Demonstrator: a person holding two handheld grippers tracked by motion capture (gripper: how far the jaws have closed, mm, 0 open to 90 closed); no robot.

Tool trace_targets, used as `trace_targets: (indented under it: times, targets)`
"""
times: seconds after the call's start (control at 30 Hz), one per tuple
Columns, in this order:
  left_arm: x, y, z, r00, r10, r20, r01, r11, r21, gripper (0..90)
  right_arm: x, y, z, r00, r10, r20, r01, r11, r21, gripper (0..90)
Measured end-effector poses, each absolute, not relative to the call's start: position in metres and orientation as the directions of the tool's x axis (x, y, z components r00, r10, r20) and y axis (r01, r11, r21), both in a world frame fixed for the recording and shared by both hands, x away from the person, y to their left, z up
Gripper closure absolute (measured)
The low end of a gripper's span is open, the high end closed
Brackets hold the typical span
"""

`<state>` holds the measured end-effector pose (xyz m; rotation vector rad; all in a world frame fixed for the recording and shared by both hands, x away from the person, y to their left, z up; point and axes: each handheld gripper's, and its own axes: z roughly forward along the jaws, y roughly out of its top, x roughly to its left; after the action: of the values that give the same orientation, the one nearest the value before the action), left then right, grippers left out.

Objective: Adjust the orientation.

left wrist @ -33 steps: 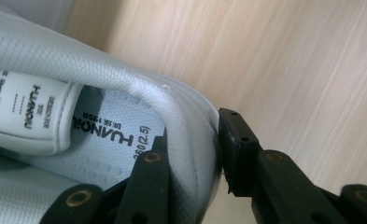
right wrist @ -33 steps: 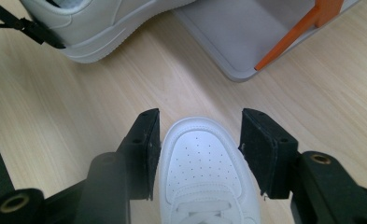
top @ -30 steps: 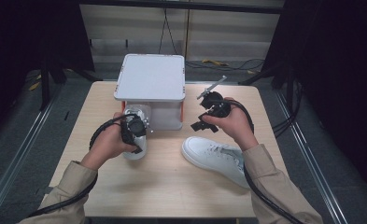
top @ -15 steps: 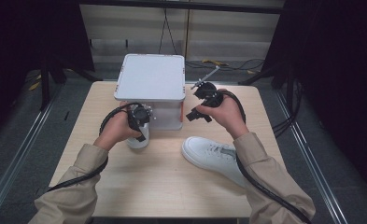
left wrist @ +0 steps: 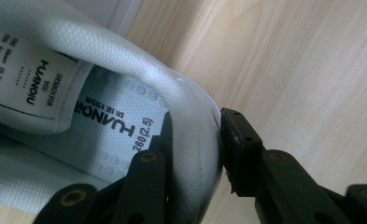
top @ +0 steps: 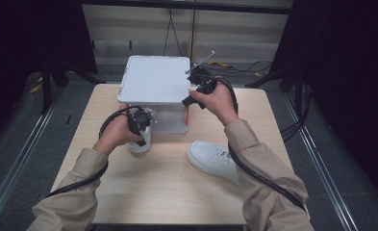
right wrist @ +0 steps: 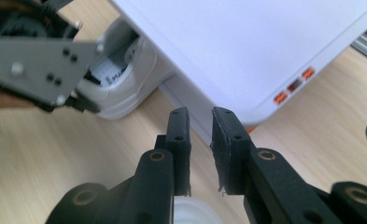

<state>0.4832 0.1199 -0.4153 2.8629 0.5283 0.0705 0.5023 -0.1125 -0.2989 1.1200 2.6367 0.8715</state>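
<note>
Tabletop (top: 143, 192) scene from the person's side. Left tool (left wrist: 195, 135) pinches the heel wall of a white shoe (left wrist: 125, 88), one jaw inside on the insole, the other outside; this shoe stands just in front of the white box (top: 155, 79). Right tool (right wrist: 201, 126), its jaws having just been closing, is nearly pressed together with nothing between them, hovering by the box's right edge. Second white shoe (top: 213, 159) lies near the right forearm.
</note>
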Motion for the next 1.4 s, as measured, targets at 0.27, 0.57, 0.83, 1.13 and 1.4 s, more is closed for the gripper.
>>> trace_targets:
  times: [0.27,0.57,0.83,1.13,1.4]
  targets:
    - [0.476,0.13,-0.386,0.916,0.4,0.033,0.37,-0.874,0.316,58.2,0.521,-0.091,-0.296,-0.694,0.718,0.048,0.599,0.539,0.592,83.9]
    - [0.448,0.143,-0.365,0.932,0.354,0.076,0.313,-0.892,0.325,76.4,0.534,-0.075,-0.305,-0.669,0.742,0.04,0.608,0.516,0.603,84.7]
    - [0.441,0.132,-0.398,0.939,0.341,0.041,0.32,-0.912,0.257,90.0,0.541,-0.072,-0.311,-0.648,0.761,0.04,0.621,0.497,0.606,86.2]
    - [0.449,0.129,-0.42,0.937,0.343,0.065,0.32,-0.919,0.23,90.0,0.548,-0.08,-0.324,-0.622,0.78,0.074,0.631,0.443,0.636,89.5]
    - [0.457,0.125,-0.42,0.925,0.368,0.091,0.341,-0.912,0.227,90.0,0.546,-0.07,-0.322,-0.647,0.763,-0.014,0.603,0.522,0.604,90.0]
